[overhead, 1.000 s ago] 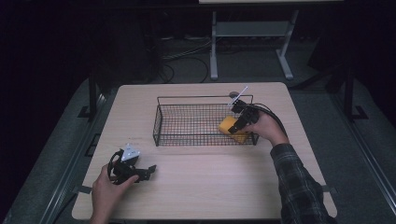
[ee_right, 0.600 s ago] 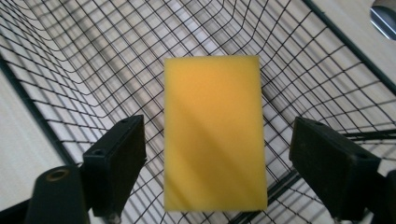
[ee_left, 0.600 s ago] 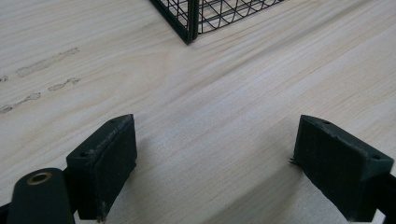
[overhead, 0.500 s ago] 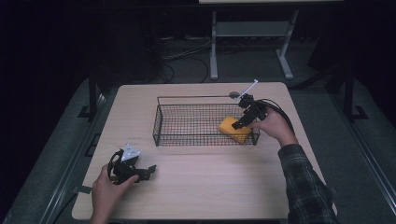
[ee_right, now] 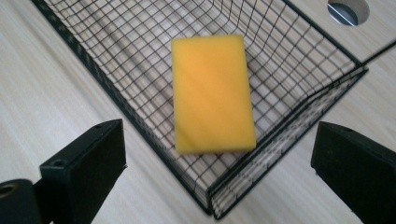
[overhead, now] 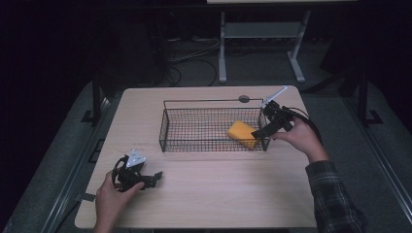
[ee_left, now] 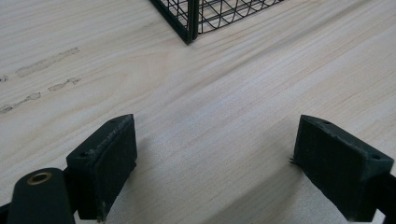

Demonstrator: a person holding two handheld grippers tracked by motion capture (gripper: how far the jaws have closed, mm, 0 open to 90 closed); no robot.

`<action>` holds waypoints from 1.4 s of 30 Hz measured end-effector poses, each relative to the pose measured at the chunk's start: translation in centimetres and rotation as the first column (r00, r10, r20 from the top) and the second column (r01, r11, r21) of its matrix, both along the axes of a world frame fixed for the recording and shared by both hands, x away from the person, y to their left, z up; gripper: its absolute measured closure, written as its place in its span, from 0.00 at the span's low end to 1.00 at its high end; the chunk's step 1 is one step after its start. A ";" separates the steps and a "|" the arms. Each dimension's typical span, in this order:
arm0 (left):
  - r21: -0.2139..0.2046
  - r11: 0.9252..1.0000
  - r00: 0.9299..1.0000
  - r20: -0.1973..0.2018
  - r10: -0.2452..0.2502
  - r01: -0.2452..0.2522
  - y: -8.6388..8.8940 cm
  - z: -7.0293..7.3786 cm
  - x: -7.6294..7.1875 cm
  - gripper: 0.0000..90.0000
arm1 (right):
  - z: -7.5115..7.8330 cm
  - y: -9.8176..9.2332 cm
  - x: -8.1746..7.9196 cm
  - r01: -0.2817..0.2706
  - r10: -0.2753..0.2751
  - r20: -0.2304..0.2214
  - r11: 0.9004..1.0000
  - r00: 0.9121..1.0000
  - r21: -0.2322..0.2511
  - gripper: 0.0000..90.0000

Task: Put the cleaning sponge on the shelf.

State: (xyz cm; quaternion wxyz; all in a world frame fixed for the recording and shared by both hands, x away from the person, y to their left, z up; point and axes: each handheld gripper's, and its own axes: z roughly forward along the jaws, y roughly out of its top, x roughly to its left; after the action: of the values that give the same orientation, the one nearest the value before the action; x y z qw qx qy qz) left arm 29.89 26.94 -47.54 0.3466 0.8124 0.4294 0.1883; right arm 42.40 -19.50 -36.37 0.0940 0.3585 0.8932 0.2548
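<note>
The right gripper [overhead: 262,127] is held above the right end of the black wire basket [overhead: 167,131], its black fingers [ee_right: 84,172] spread about as wide as they go; they have just been opening, and nothing is between them. In the right gripper view the yellow sponge [ee_right: 212,93] lies flat on the basket floor ahead of and below the fingers, roughly centred between them and clear of both. The basket's near corner [ee_right: 212,205] sits just in front of the fingertips, closer than the sponge. In the high view the sponge [overhead: 242,133] rests at the basket's right end, just to the left of the fingers and beside the end wall. A round grommet hole [ee_right: 348,10] in the surface shows beyond the basket, past the right-hand finger.

The left gripper [overhead: 154,177] rests low on the light wooden surface [overhead: 218,194] in the person's left hand [overhead: 112,199], well apart from the sponge. Its fingers [ee_left: 107,163] also stand wide apart with only bare wood grain between them. A corner of the basket [ee_left: 189,28] lies ahead of these fingers, slightly toward the left-hand one and some way off. The person's right hand [overhead: 303,138] grips the right gripper from the side away from the basket.
</note>
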 end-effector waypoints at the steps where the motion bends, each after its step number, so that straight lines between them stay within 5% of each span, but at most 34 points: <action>1: 0.000 1.000 1.000 0.000 0.000 0.000 0.0 0.0 0.0 0.14 | -0.1 -0.2 -0.3 0.003 -0.003 0.003 1.000 1.000 0.002 0.03; 11: 0.000 1.000 1.000 0.001 0.000 0.000 0.0 0.0 0.0 0.14 | -0.8 -2.6 -3.4 0.042 -0.042 0.023 0.998 0.999 0.036 0.01; 29: -0.001 1.000 1.000 0.001 0.000 0.000 0.0 0.0 0.0 0.14 | -4.6 -6.1 -8.9 0.111 -0.117 0.064 0.989 0.991 0.096 0.01; 42: -0.002 1.000 1.000 0.003 0.001 -0.001 0.0 0.0 0.0 0.14 | -7.9 -7.4 -11.0 0.150 -0.161 0.086 0.981 0.983 0.126 0.01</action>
State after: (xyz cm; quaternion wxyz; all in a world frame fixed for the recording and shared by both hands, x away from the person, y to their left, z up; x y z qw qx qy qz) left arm 29.89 26.93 -47.57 0.3481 0.8116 0.4294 0.1892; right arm 31.40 -26.95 -44.28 0.1348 0.4195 0.8400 0.3166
